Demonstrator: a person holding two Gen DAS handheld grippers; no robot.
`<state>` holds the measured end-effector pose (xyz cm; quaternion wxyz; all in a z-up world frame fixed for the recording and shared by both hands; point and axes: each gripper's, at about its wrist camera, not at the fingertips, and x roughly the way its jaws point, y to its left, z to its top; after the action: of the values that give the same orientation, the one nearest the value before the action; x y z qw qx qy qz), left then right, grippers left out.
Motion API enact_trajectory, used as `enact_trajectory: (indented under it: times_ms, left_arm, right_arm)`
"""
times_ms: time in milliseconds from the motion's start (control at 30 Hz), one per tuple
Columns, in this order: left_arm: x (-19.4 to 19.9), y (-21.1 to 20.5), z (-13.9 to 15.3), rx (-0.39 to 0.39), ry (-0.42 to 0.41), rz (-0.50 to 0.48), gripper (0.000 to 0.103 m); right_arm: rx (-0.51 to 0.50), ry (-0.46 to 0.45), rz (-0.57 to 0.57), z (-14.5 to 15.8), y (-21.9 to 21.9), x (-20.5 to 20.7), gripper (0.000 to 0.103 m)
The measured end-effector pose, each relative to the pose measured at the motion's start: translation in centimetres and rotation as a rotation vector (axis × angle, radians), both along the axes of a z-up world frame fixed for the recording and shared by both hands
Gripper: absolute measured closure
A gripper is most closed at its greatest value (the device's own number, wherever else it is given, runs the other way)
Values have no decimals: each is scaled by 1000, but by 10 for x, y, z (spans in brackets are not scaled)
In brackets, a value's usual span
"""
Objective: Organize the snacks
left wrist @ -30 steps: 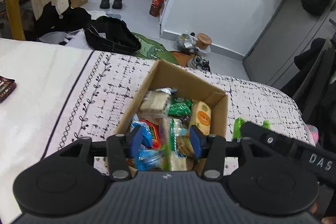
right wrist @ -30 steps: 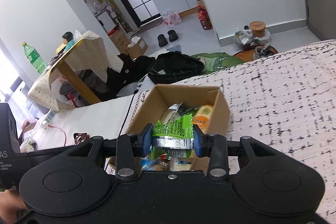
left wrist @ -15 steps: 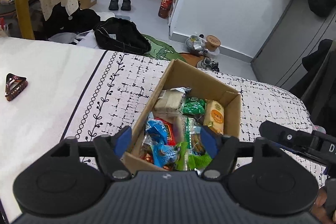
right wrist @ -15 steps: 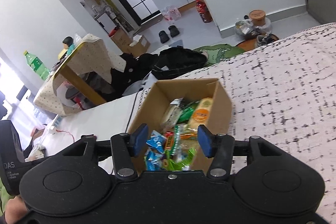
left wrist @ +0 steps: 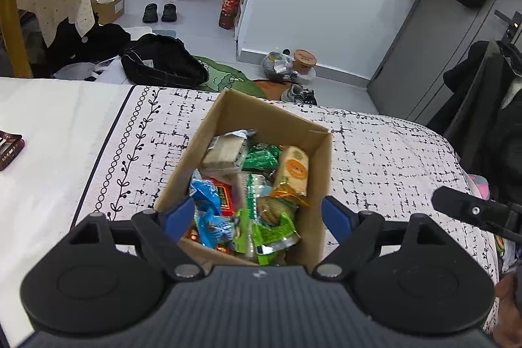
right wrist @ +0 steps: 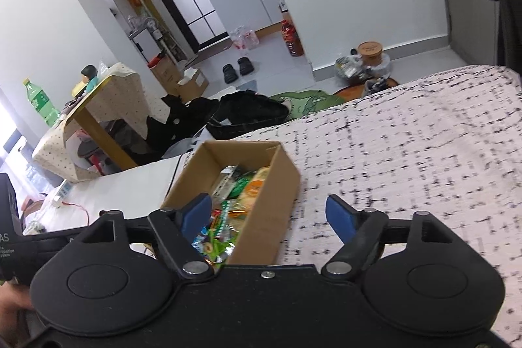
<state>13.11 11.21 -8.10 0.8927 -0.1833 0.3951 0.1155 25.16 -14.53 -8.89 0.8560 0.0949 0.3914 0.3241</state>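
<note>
From the left wrist view, the left tool [left wrist: 257, 214] hangs over the near end of the cardboard box [left wrist: 225, 116], which sits on a patterned cloth [left wrist: 391, 152] spread over the bed; its jaws have just been opening and now stand wide with nothing pinched, the snacks [left wrist: 248, 194] lying loose in the box beneath; the green packet [left wrist: 270, 230] rests at the near edge.

From the right wrist view, the right tool [right wrist: 269, 214] is off to the box's [right wrist: 270, 181] right flank, jaws likewise just opened, spread and empty; the snacks [right wrist: 238, 191] lie inside.

The drop looks done; I would lift both tools clear without snagging a box wall, then check the bed for stray packets.
</note>
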Motion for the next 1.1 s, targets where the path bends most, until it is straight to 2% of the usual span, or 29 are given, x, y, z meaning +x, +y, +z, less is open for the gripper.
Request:
enact_trajectory:
  times_ms: [167, 367, 467, 1100]
  left_arm:
    - [-1, -11, 6, 6, 9, -20, 18]
    - [-5, -21, 14, 27, -8, -53, 9]
    - [-7, -26, 19, 40, -21, -65, 1]
    - [-25, -41, 33, 73, -39, -155, 0]
  right_arm:
    - [-4, -18, -31, 6, -20, -2, 12]
    - [-4, -50, -68, 13, -44, -4, 0]
    - [-3, -56, -85, 15, -55, -5, 0]
    - [-18, -75, -112, 21, -96, -22, 0]
